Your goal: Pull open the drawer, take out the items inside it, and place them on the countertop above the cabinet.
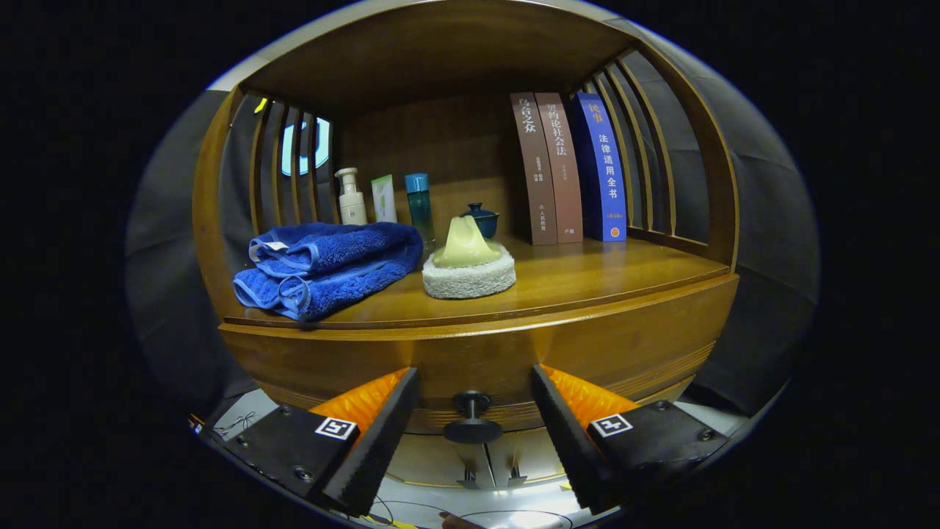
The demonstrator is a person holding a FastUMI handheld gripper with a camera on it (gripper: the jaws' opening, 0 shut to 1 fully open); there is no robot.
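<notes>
A wooden cabinet's drawer front (477,353) lies just ahead of my fingers, closed flush under the countertop (587,283). Its dark round knob (471,415) sits between my fingertips, touched by neither. My gripper (474,389) is open, one finger on each side of the knob. On the countertop lie a folded blue towel (330,264) to the left and a round white sponge pad (468,279) with a pale yellow piece on top in the middle. What the drawer holds is hidden.
At the back of the shelf stand a white pump bottle (351,197), a small green-and-white box (383,198), a teal bottle (419,206), a dark blue lidded cup (481,218) and three upright books (569,169). Slatted wooden sides close in the shelf on both sides.
</notes>
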